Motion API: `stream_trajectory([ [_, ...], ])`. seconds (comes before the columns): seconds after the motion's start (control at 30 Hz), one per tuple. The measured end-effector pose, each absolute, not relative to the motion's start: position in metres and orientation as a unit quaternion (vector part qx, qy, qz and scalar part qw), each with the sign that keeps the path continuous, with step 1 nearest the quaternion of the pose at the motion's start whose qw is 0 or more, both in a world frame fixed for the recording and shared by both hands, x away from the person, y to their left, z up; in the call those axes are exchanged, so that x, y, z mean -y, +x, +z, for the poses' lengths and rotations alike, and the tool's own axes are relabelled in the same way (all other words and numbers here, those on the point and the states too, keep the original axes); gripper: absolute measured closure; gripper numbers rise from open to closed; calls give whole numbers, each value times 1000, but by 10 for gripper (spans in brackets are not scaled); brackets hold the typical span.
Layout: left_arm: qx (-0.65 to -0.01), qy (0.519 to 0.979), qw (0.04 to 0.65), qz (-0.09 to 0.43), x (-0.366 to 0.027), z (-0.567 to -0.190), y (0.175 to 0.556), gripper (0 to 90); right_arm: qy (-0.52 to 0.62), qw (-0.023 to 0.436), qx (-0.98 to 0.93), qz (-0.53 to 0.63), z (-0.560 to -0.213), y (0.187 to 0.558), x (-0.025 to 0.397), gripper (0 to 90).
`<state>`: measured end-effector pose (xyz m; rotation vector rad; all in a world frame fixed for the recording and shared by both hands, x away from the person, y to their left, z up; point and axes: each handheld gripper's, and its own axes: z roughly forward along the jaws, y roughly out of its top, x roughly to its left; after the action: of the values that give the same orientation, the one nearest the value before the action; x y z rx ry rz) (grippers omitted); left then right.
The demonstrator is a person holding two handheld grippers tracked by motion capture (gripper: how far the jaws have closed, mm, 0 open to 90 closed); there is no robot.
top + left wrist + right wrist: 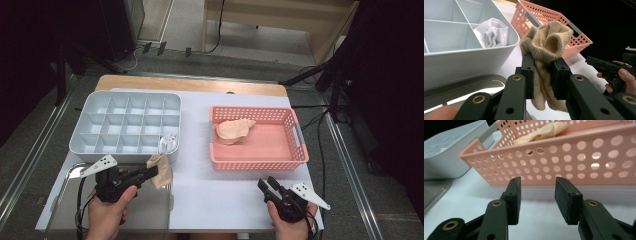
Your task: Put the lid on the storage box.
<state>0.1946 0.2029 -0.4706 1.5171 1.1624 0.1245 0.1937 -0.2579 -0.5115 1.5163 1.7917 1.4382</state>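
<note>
My left gripper [152,172] [543,67] is shut on a tan knitted sock [161,170] [546,47], holding it just in front of the grey divided organiser [90,142] [461,60]. A white sock [168,143] [491,33] lies in the organiser's near right compartment. The pink perforated basket [257,162] [574,167] holds another tan sock [234,131] [541,133]. Near the table's front right, my right gripper [266,184] [537,200] stands open with nothing between its jaws, pointed at the basket's near wall.
A white mat [220,200] covers the table. A clear tray [65,210] sits at the front left under my left hand. Dark stands and cables stand beyond the table edges.
</note>
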Motion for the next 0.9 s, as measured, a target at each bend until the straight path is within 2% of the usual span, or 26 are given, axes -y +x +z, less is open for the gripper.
stream_trajectory([
  [0.13, -500, 641, 580, 59, -210, -468, 196, 765, 529, 210, -641, 515, -510, 194, 257, 584],
  [0.33, -509, 631, 582, 69, -220, -465, 201, 765, 509, 208, -658, 515, -512, 196, 252, 564],
  [0.43, -512, 628, 581, 71, -222, -463, 203, 766, 509, 231, -660, 503, -511, 194, 250, 548],
  [0.7, -524, 621, 577, 79, -228, -461, 212, 766, 523, 221, -656, 497, -511, 198, 254, 487],
  [0.9, -534, 617, 572, 89, -236, -456, 223, 765, 518, 216, -657, 503, -510, 199, 250, 484],
])
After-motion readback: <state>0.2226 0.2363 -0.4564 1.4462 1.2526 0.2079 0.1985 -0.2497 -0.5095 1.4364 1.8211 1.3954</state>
